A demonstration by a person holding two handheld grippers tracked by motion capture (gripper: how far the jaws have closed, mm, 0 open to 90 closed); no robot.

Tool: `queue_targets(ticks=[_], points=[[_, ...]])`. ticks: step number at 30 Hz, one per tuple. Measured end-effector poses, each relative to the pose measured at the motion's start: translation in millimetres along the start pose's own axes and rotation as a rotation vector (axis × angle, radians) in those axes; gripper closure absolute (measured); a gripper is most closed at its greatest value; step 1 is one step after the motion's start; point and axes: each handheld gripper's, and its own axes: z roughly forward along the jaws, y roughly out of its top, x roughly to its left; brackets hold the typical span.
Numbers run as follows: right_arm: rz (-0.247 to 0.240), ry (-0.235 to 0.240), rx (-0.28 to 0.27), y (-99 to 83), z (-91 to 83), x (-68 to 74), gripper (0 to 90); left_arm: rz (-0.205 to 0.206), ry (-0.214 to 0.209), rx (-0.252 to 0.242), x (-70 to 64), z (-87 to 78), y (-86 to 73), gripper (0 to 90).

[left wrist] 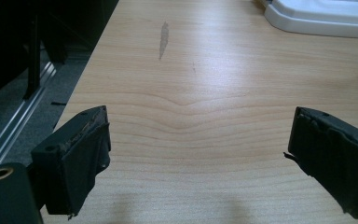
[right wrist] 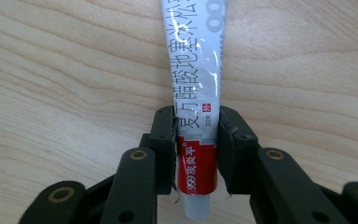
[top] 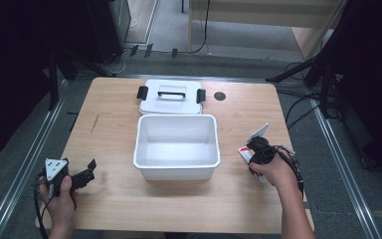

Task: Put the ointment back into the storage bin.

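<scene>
White and red, the ointment tube (right wrist: 197,116) sits clamped between the fingers (right wrist: 162,140) of the right gripper (right wrist: 196,140), which are closed on its lower part just above the cap end. The right gripper view shows the printed lettering and the red band; from the high view the tube (top: 256,138) is a small pale strip slanting up from the right gripper (top: 257,149), near the table's right edge. Just left of it stands the open white bin (top: 176,147), with its lid (top: 170,96) lying flat behind, touching or nearly so. Bare wood lies along the table (top: 179,206) in front of the bin. On the near-left corner, the left gripper (left wrist: 198,154) has its fingers (left wrist: 81,154) spread wide over bare wood, holding nothing.
</scene>
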Motion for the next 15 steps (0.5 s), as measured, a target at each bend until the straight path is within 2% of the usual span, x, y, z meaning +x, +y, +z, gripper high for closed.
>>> queue_targets(ticks=[9, 11, 15], points=[[-0.011, -0.001, 0.005, 1.3, 0.4, -0.5, 72.7, 0.003, 0.002, 0.003, -0.1, 0.1, 0.1, 6.3], [-0.028, -0.026, 0.01, 0.9, -0.1, -0.5, 72.8, 0.006, 0.001, 0.003, -0.2, 0.0, 0.1, 6.3], [0.0, -0.016, 0.008, -0.1, -5.5, -3.1, 72.9, 0.016, 0.006, 0.007, -1.3, -0.2, 0.2, 6.3]])
